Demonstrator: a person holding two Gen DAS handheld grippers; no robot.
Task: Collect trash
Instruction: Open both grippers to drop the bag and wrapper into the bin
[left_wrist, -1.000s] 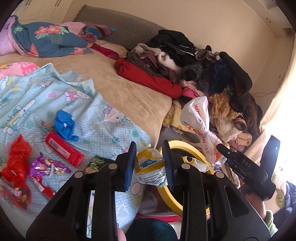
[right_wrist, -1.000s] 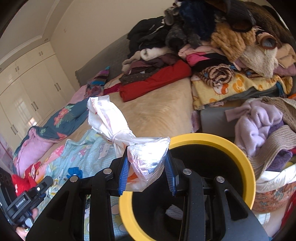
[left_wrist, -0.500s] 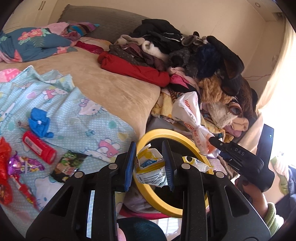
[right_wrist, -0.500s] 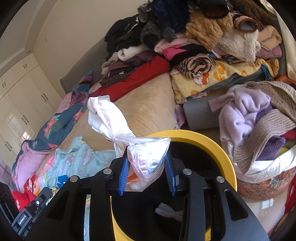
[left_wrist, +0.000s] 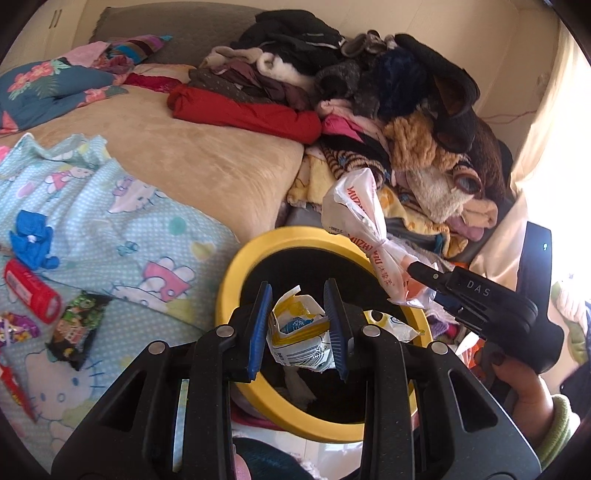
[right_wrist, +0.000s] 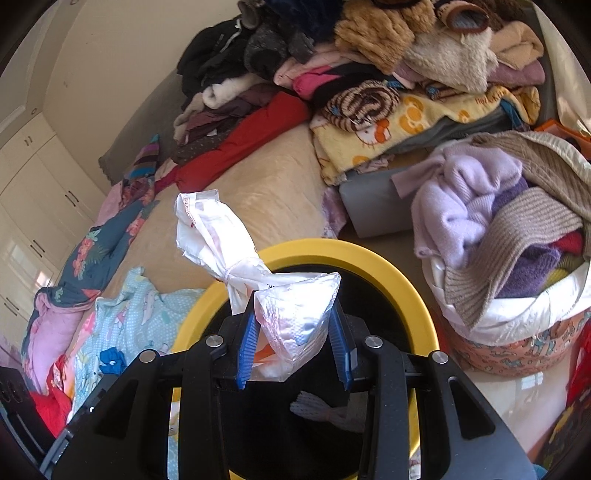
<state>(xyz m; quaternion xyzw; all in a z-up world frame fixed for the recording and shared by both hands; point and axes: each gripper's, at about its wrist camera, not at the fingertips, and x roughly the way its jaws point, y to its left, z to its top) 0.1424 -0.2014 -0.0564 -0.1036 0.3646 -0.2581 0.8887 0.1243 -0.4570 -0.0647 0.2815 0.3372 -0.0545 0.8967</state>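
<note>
over the yellow bin (left_wrist: 236, 295) | left gripper (left_wrist: 297, 325) clamped on crumpled wrapper (left_wrist: 301, 341) | right gripper (right_wrist: 293, 341) clamped on knotted plastic bag (right_wrist: 295, 317) | step: drop-off | next i'd part both, wrappers left on bed

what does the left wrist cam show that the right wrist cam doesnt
Only the left wrist view shows the left gripper shut on a crumpled yellow-and-white packet, plus the green snack wrapper and red tube lying on the bed.

Only the right wrist view shows the basket of knitwear beside the bin.

Both show the yellow-rimmed bin, the knotted white plastic bag clamped in the right gripper, and the clothes pile.
</note>
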